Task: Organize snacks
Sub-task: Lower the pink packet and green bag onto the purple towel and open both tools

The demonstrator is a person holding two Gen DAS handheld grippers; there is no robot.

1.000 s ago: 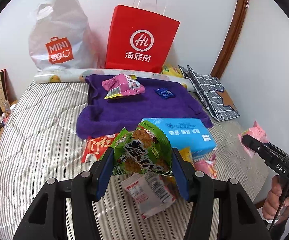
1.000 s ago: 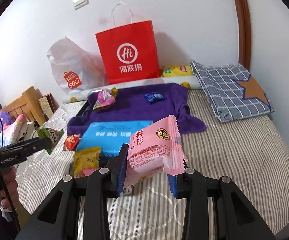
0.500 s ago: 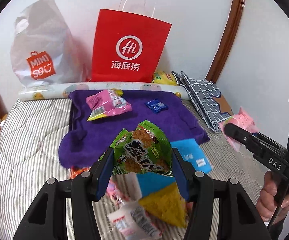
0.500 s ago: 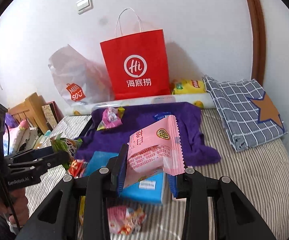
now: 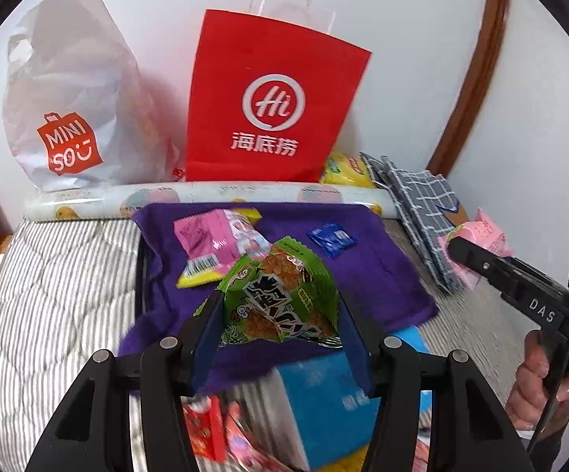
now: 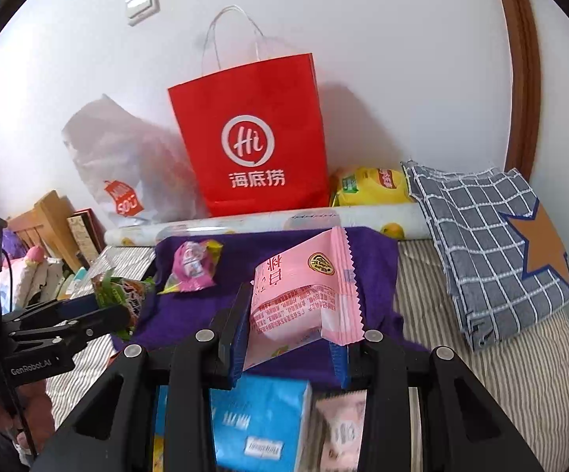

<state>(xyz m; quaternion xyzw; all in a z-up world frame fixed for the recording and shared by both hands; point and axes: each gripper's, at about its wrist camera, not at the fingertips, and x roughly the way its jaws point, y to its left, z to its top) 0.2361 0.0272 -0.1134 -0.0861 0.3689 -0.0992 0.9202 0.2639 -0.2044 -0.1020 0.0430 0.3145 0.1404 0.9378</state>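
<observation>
Both grippers had advanced over the fuzzy purple towel; we noted left gripper clamping a crinkly green packet, right gripper pinching a glossy pink packet, angled downward.

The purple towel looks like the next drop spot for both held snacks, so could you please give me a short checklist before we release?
1. Left gripper clamped on green snack bag: ok.
2. Right gripper clamped on pink snack packet: ok.
3. Free space on purple towel between the pink candy bag and the blue sachet: ok.
4. Grippers apart from each other: ok.
5. Whether the held packs are above the towel: cannot tell.
</observation>
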